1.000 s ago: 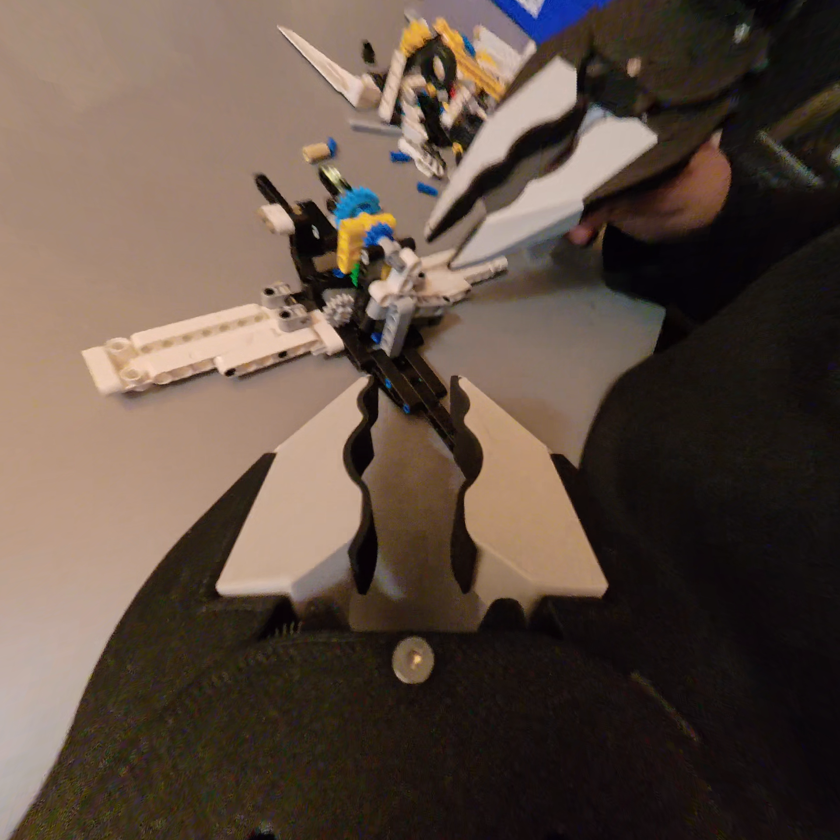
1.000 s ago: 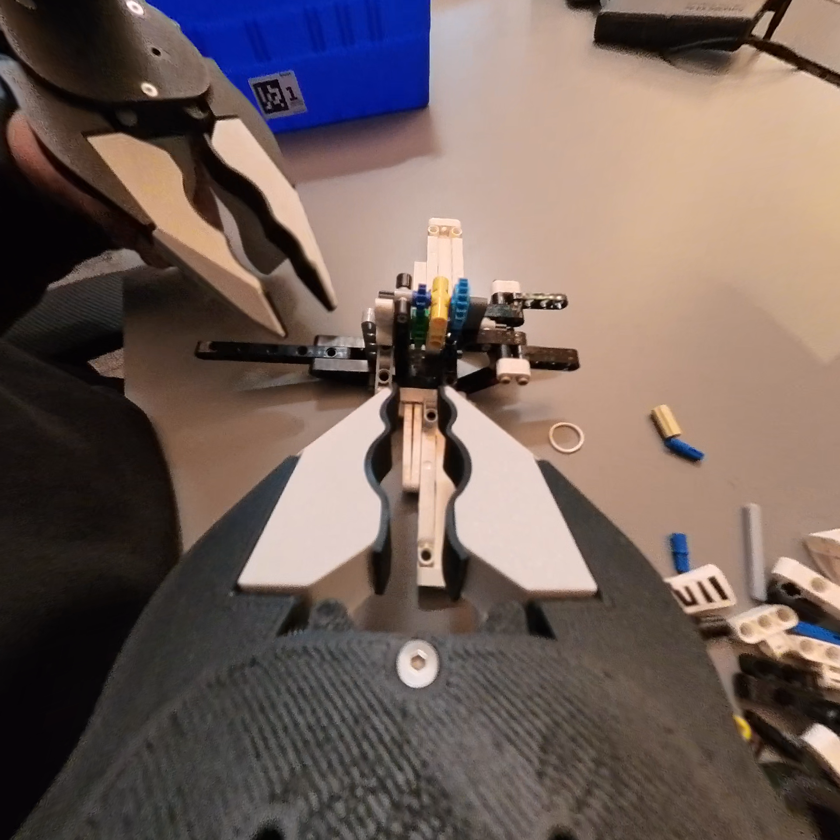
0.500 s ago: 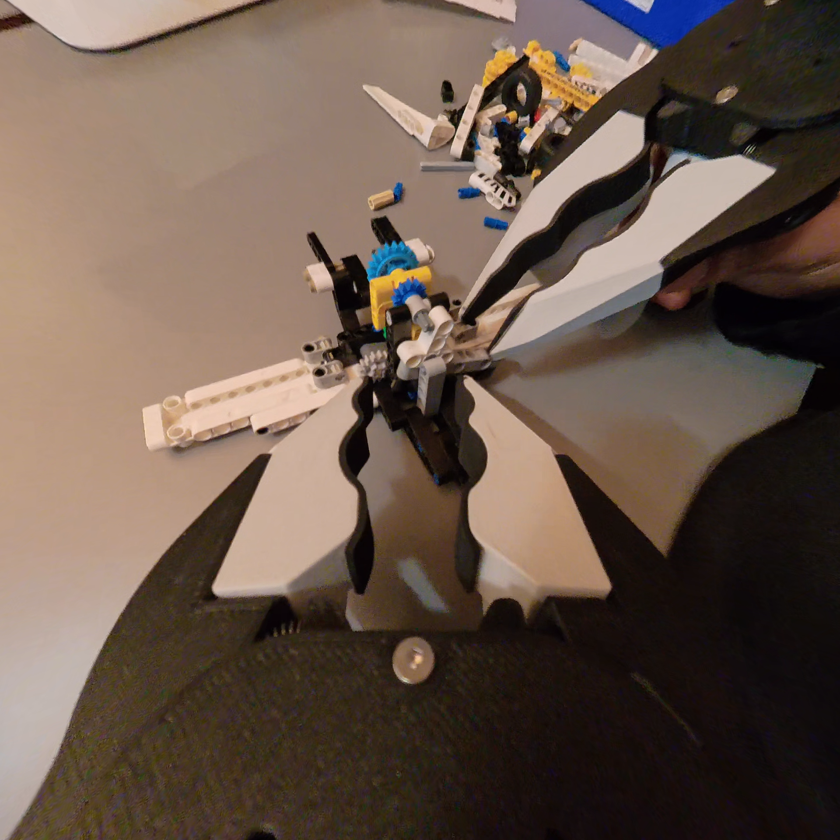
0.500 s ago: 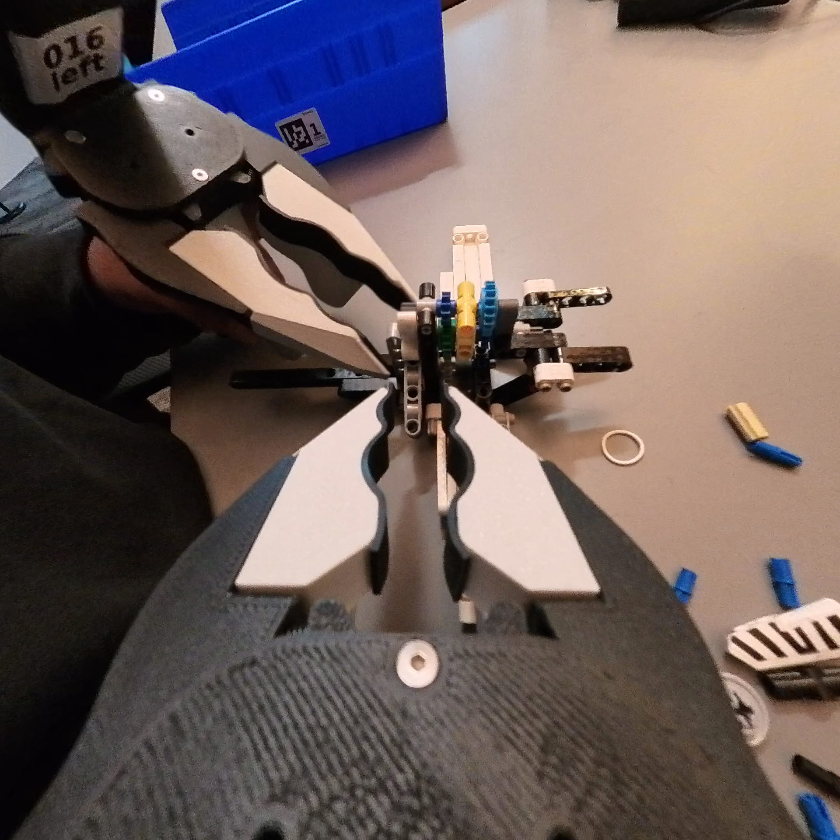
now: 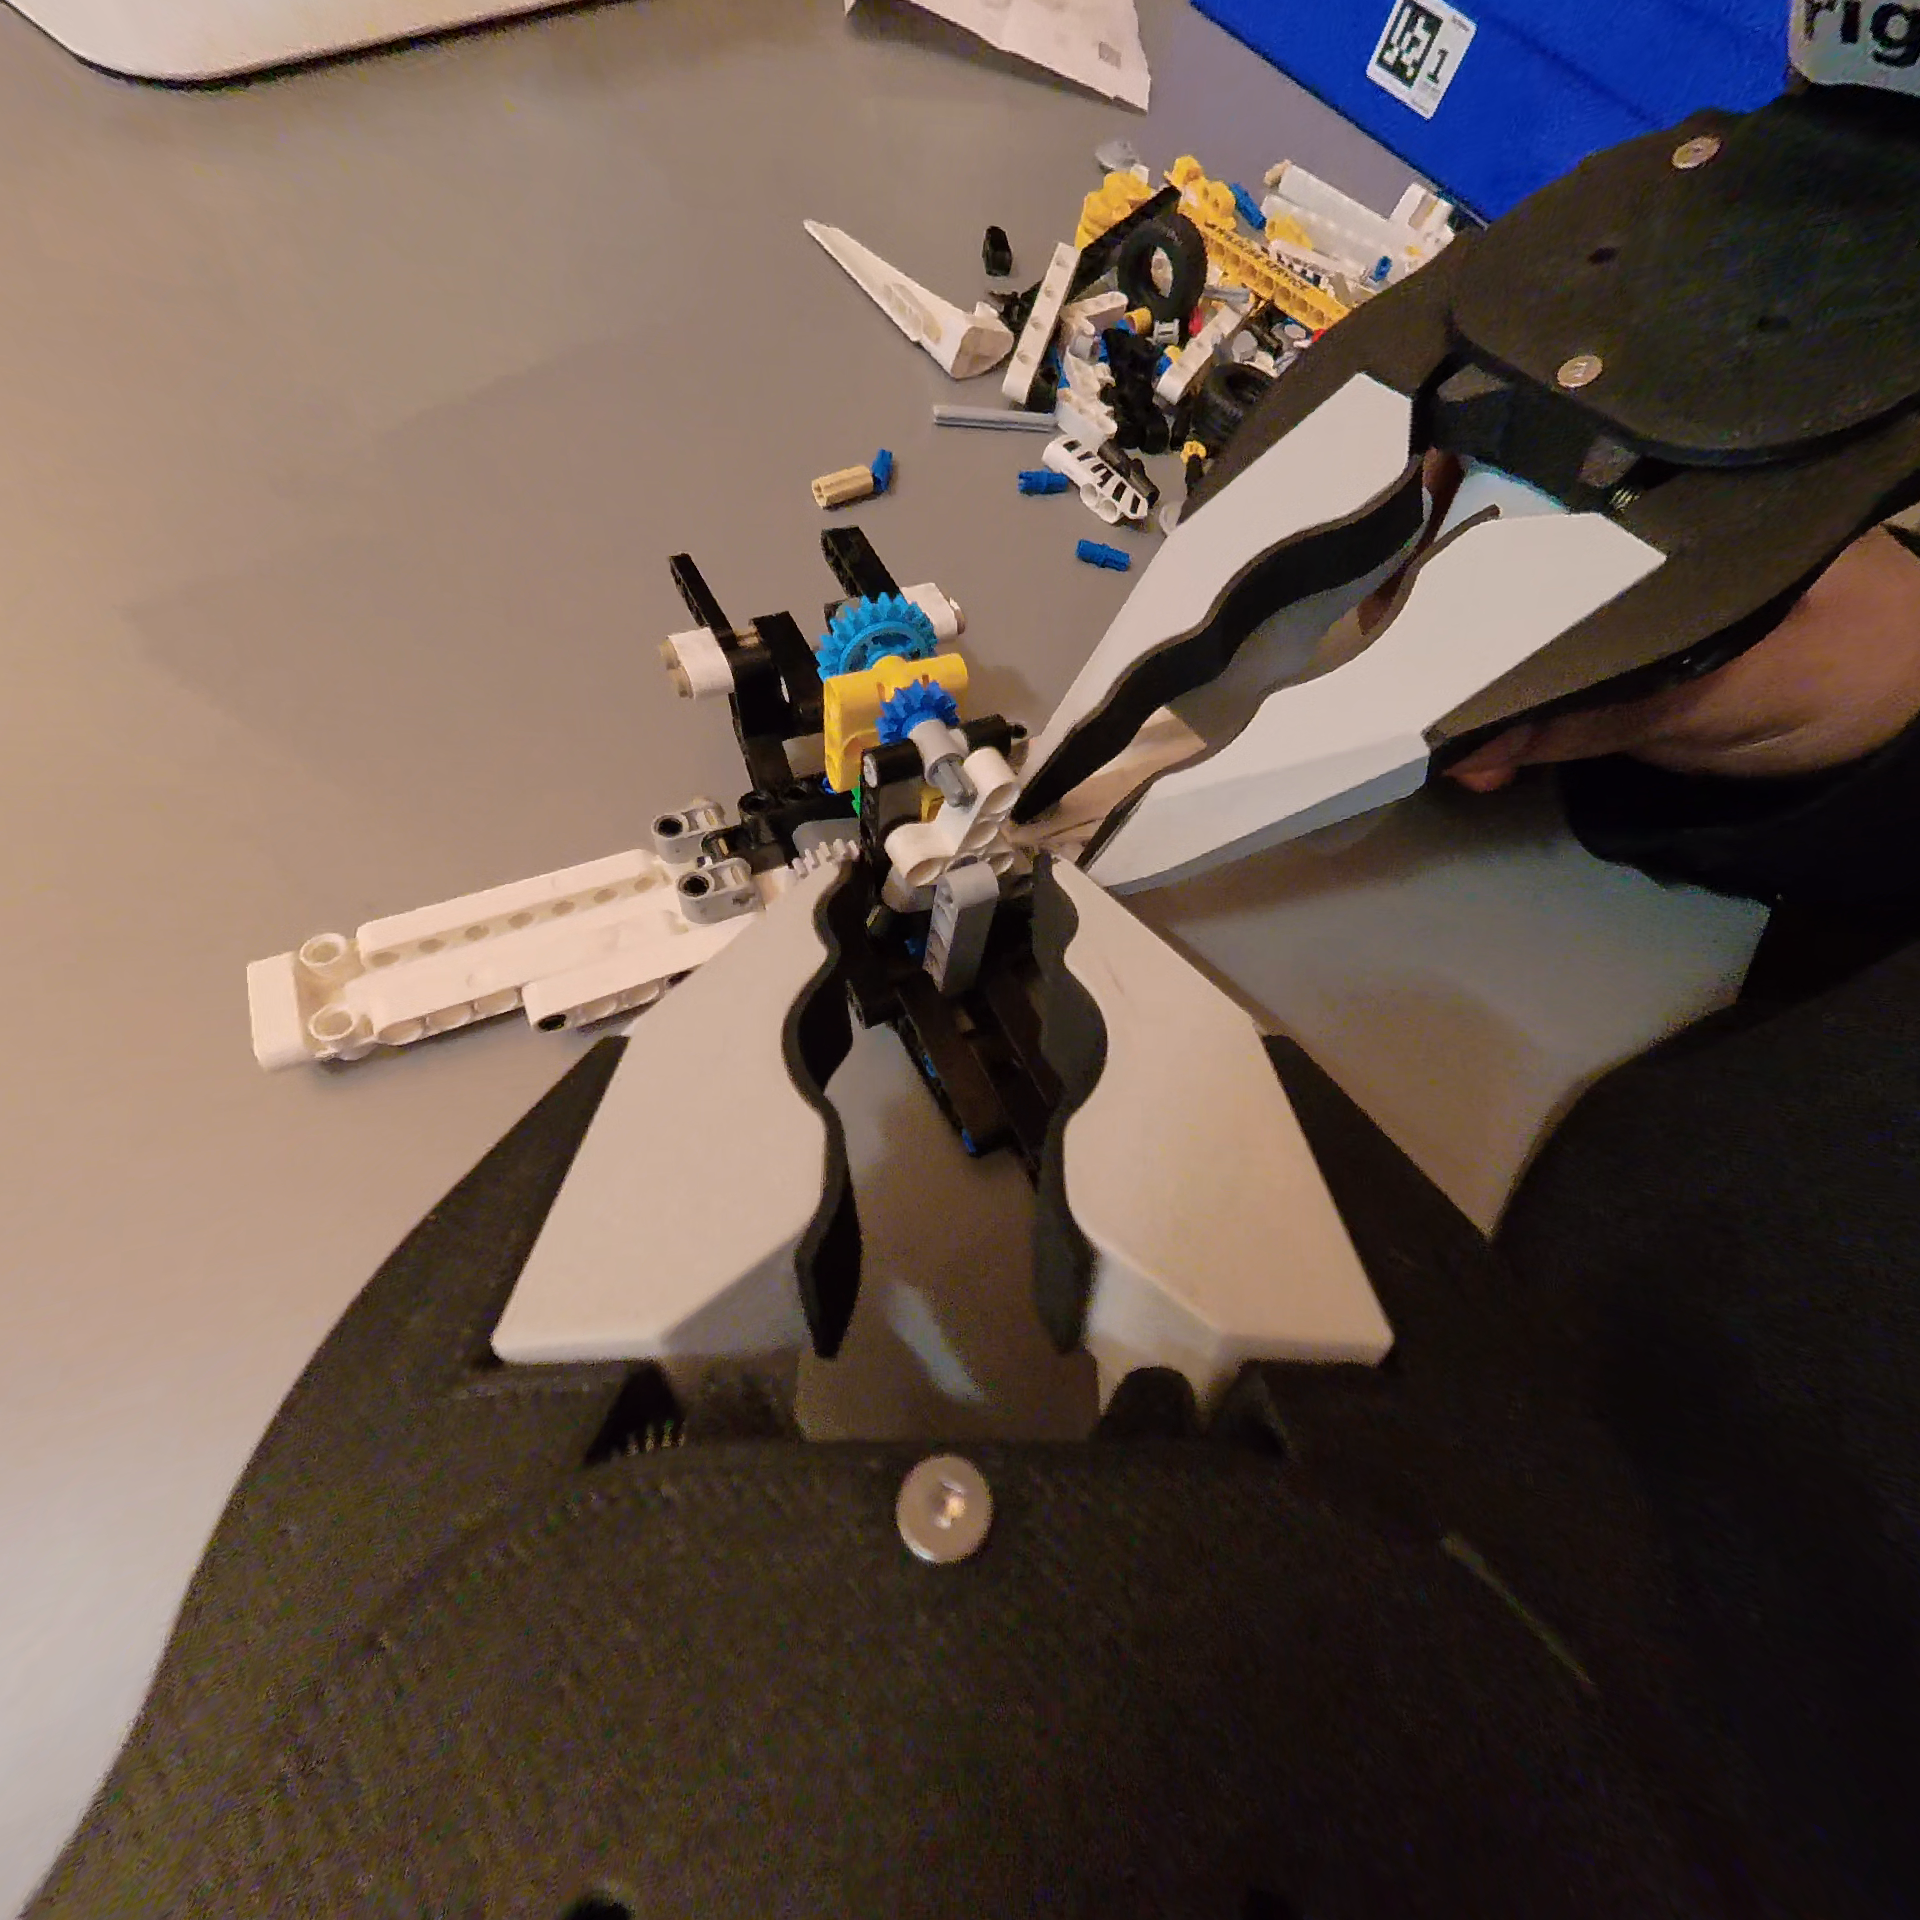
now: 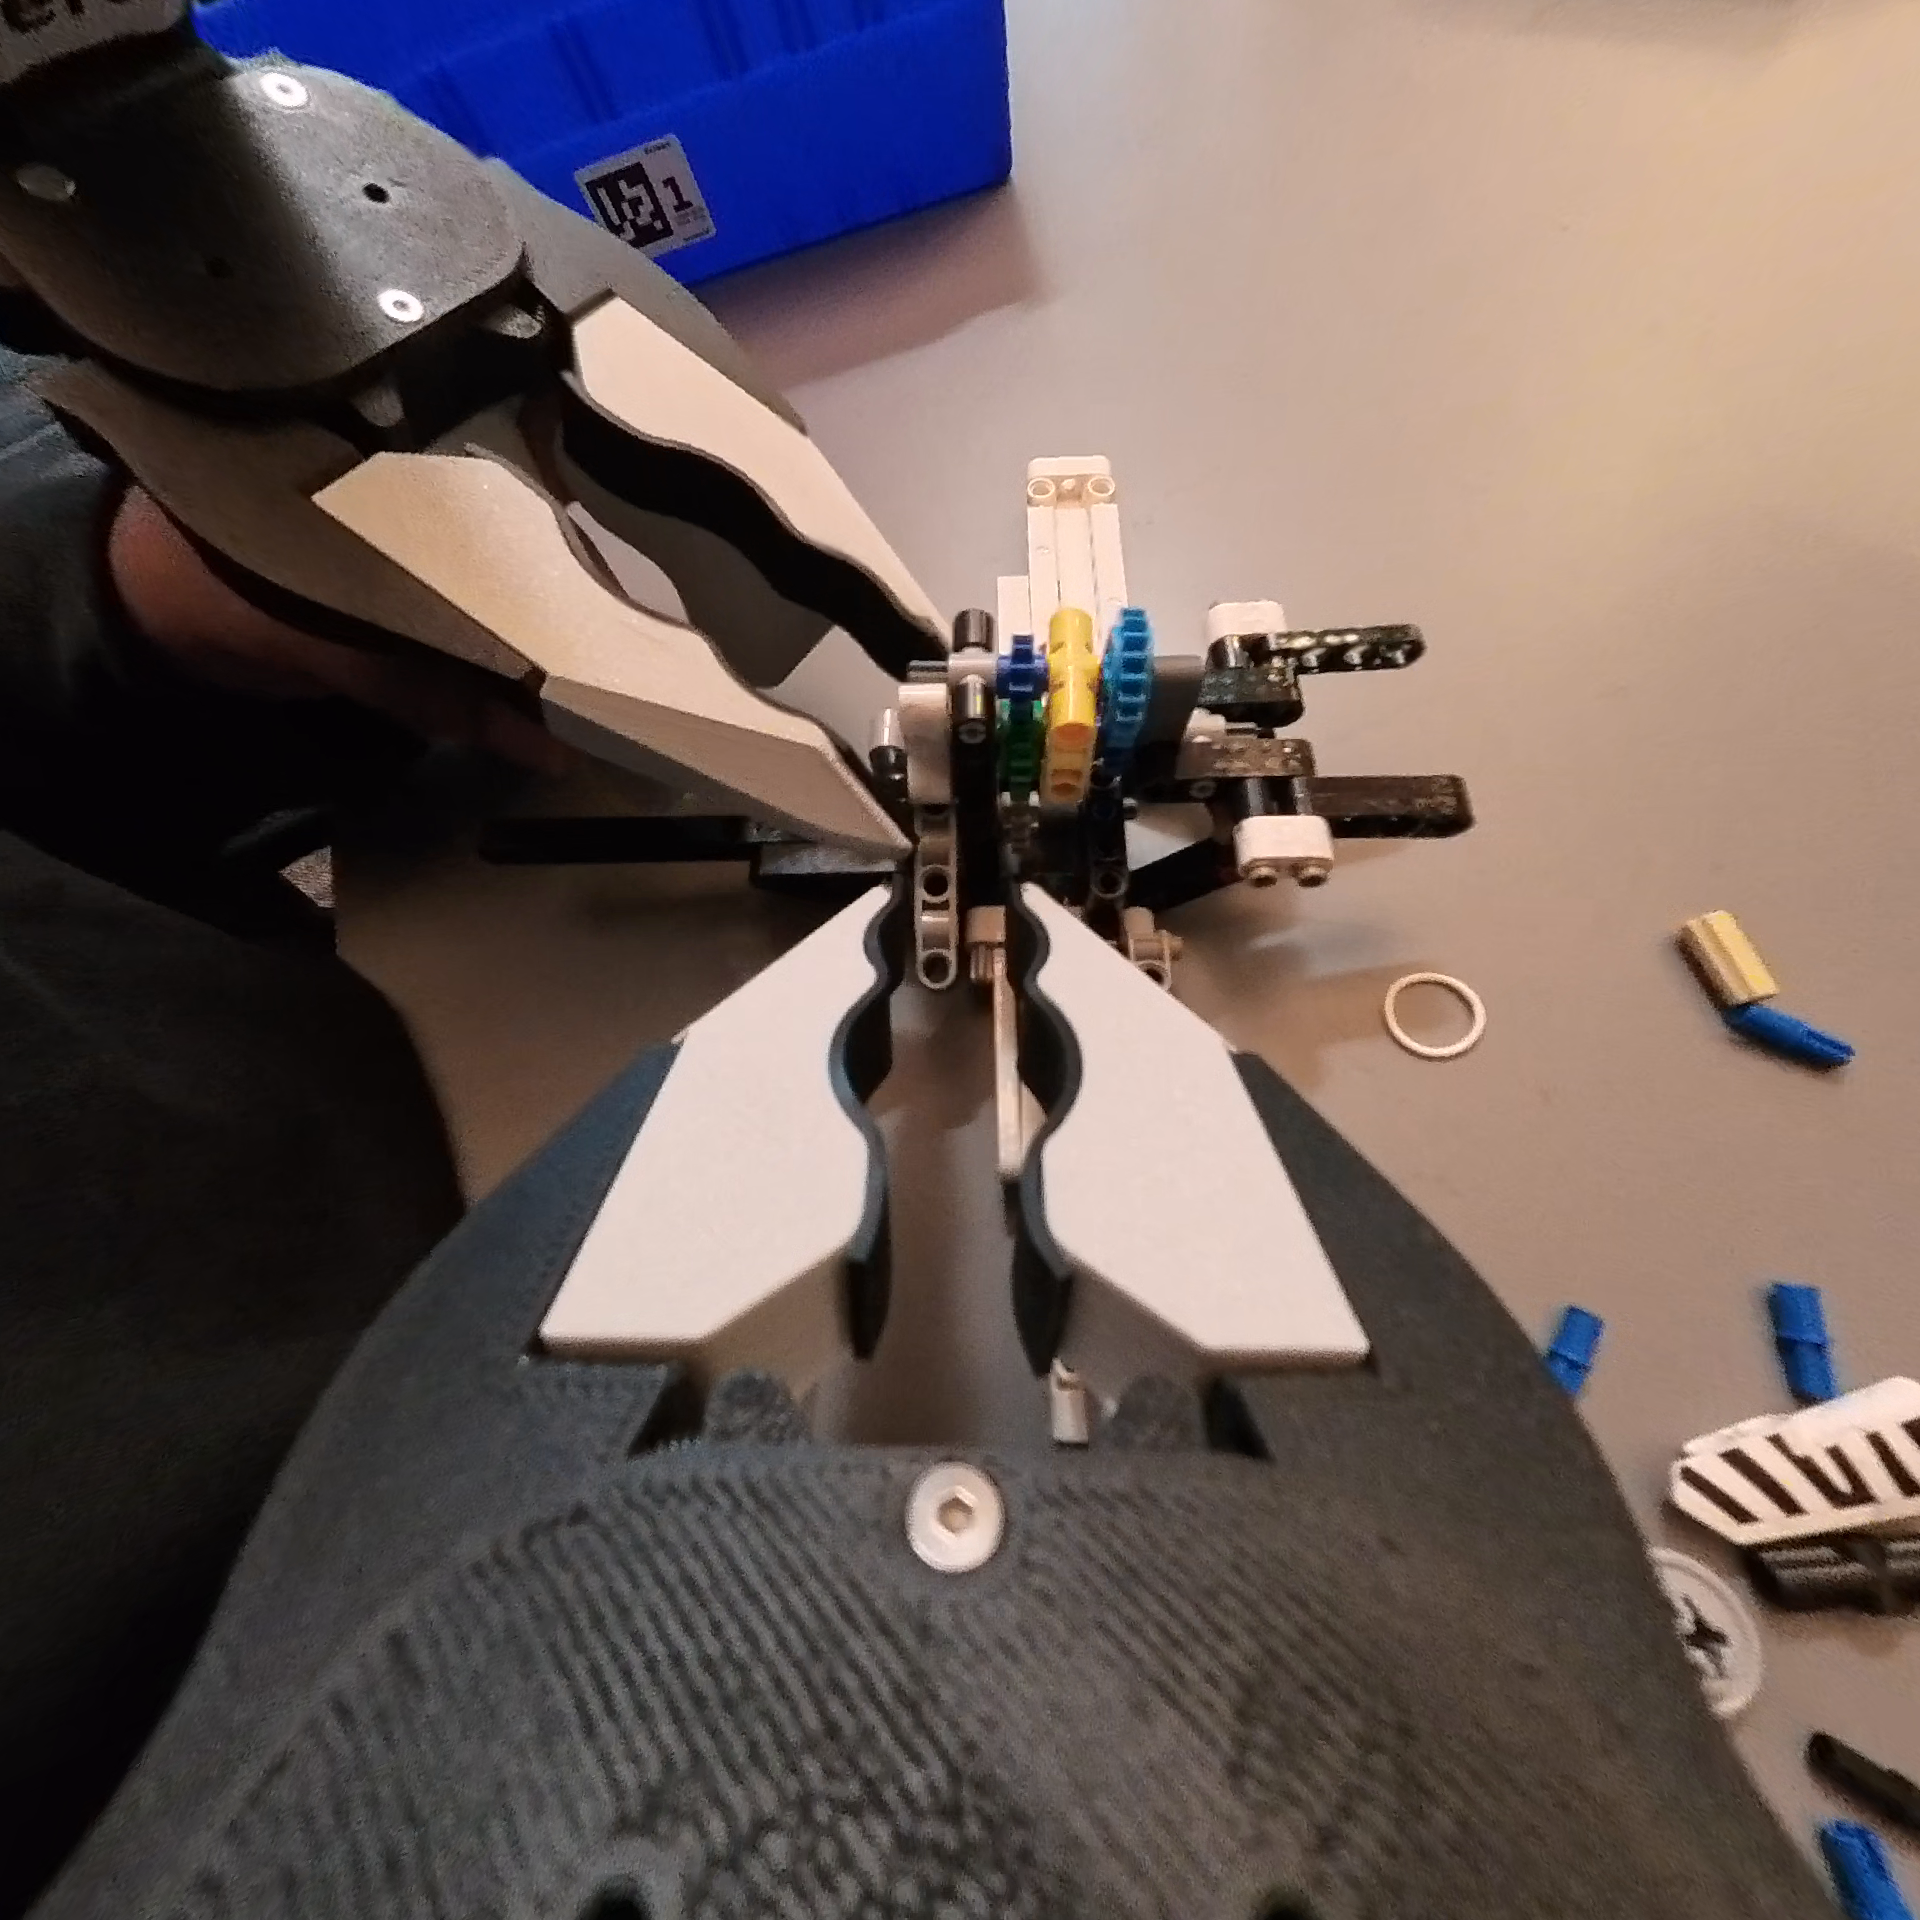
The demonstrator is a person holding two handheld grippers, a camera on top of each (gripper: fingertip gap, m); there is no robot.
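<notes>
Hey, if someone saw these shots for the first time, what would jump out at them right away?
The brick model with blue, yellow and green gears sits mid-table, and both grippers close in on it: the left gripper straddles its black beams, and the right gripper has its fingers around the grey and white end. Behind lie a heap of loose bricks and a blue bin.

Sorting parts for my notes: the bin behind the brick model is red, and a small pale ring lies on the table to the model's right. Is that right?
Not quite. The bin is blue, not red, as the right wrist view shows. The small pale ring does lie on the table to the right of the brick model.
</notes>
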